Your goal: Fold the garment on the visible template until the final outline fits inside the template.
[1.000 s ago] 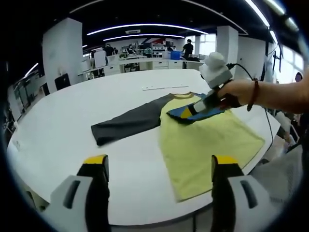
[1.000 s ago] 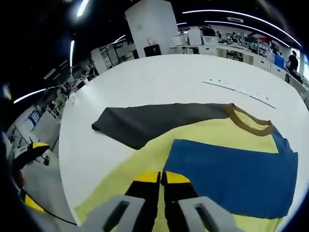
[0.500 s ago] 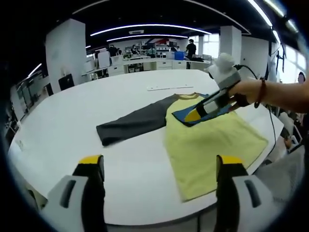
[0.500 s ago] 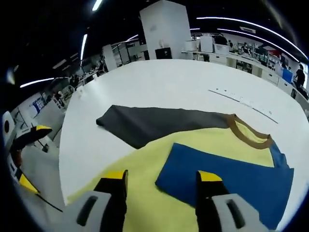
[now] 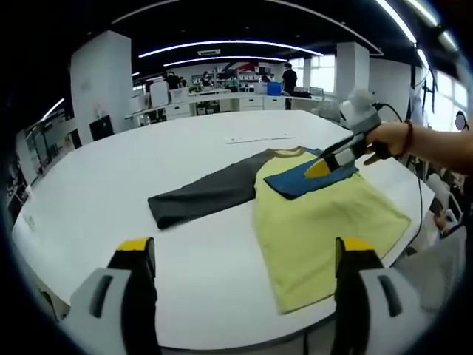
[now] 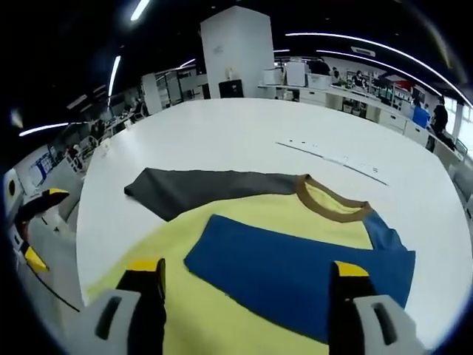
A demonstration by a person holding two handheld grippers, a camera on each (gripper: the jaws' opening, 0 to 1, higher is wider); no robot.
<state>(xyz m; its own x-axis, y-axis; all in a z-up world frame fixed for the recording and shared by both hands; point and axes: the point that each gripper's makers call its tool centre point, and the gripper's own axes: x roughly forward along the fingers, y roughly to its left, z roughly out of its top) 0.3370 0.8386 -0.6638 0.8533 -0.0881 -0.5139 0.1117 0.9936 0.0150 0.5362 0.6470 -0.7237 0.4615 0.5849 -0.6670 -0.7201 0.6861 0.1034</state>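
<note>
So in the left gripper view the shirt (image 5: 310, 222) lies flat on the big white tabletop (image 5: 111, 185), yellow body toward the near edge, collar (image 5: 284, 151) pointing away, and the grey sleeve (image 5: 203, 196) stretched straight out to the side, which I'd guess is because that side hasn't been folded yet. The blue sleeve (image 5: 307, 177) is already laid across the chest, so that's one fold in. The left hand-held gripper (image 5: 240, 255) hangs back over the near edge of the tabletop with its jaws wide apart and nothing between them, looks like it's just waiting its turn. Off to the right, the right hand-held gripper (image 5: 324, 166) sits low over the blue sleeve, held by a hand (image 5: 384, 140) with the forearm reaching in level from the side; from this angle I can't tell how its jaws stand. In the right gripper view it's clear though: the right hand-held gripper (image 6: 247, 270) has its jaws spread wide and empty, hovering above the folded blue sleeve (image 6: 295, 266), angled down and across the shirt toward the grey sleeve (image 6: 199, 188) and the brown collar (image 6: 332, 207). There's a pale strip with marks (image 6: 332, 157) on the tabletop beyond the collar, too small to read. I can't make out any template outline.
</note>
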